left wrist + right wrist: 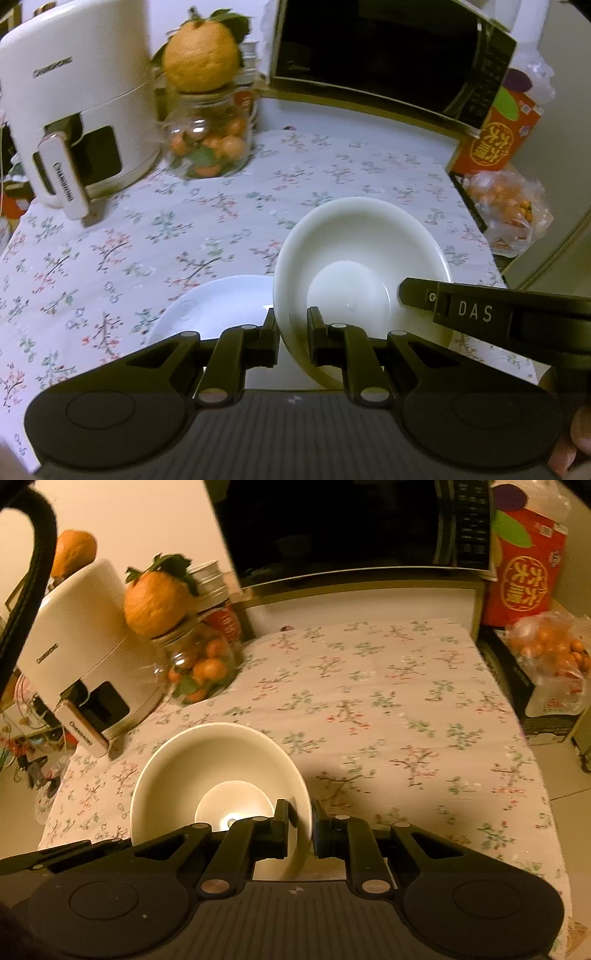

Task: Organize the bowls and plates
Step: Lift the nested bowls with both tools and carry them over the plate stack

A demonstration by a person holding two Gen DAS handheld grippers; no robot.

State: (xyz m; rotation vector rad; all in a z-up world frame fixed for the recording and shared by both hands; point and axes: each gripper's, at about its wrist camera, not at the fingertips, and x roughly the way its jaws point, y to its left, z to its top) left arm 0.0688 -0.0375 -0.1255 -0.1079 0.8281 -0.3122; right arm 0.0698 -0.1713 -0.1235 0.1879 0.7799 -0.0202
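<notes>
A white bowl (354,251) is held by its rim between both grippers over the floral tablecloth (221,206). My left gripper (293,326) is shut on the bowl's left rim. From the right, my right gripper (419,293) comes in over the bowl's right side. In the right wrist view the same bowl (218,760) fills the lower left, with my right gripper (300,814) shut on its right rim. A white plate (218,306) lies on the cloth to the bowl's left, partly hidden behind the bowl and my left fingers.
A white air fryer (74,110) stands at the back left. Beside it is a glass jar of small oranges (210,144) with a big orange on top. A microwave (388,55) lines the back. A red box (495,133) and a bag of oranges (506,206) sit past the right edge.
</notes>
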